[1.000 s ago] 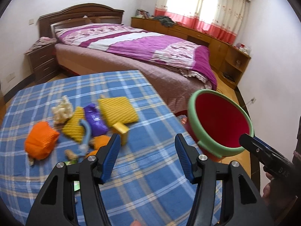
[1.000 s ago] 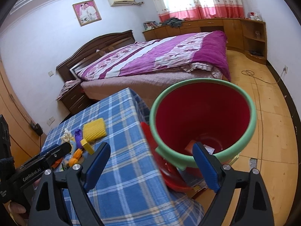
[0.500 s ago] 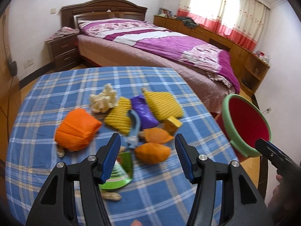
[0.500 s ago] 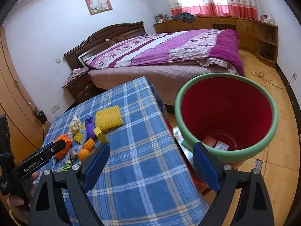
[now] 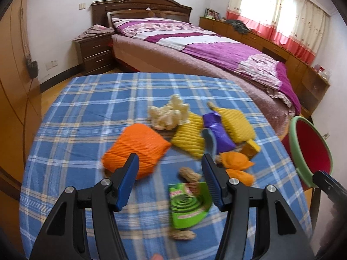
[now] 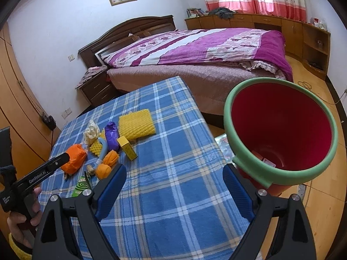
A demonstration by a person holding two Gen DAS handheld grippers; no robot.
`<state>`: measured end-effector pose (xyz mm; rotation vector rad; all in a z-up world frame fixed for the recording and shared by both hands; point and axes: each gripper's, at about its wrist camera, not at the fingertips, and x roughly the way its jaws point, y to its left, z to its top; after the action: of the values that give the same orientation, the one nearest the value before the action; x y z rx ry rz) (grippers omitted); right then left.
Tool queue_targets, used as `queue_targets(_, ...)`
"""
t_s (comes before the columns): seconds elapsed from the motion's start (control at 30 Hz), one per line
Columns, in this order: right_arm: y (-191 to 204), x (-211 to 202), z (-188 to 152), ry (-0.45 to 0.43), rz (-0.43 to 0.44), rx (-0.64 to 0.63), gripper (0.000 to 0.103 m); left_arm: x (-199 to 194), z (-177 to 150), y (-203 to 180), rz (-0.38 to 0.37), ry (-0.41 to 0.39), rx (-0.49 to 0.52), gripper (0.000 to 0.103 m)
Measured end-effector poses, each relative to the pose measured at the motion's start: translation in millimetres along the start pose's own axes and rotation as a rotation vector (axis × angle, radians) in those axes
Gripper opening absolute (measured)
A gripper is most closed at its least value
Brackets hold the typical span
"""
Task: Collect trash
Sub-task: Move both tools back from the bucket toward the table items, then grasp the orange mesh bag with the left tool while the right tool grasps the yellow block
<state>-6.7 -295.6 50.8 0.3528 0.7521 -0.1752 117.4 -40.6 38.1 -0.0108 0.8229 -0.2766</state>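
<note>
Left tongs (image 5: 169, 182) gape empty above a green packet (image 5: 189, 205) on the tabletop (image 5: 86, 112); only the right view, its tongs (image 6: 174, 186) apart, shows scraps inside the red bin (image 6: 282, 130).

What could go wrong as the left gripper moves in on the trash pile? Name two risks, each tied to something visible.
The trash is tightly clustered: closing on the peanut shell could also catch the green wrapper or nudge the orange bag. The red bin stands off the table's right edge, so carried pieces might fall short onto the floor.
</note>
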Motion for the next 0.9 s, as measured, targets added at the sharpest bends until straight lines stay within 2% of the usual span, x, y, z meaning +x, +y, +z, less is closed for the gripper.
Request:
queue_targets(0.5,28.4,22.7,5.9,0.043,0.003,-0.056,0.092,35.8,2.9,34.8,0.075,0.045,-0.006,0.06)
queue_targets(0.9,56.2,59.0,23.3,0.077,0.036,-0.106,0.092,57.0,2.4,48.0,0.056,0.071,-0.032,0.06)
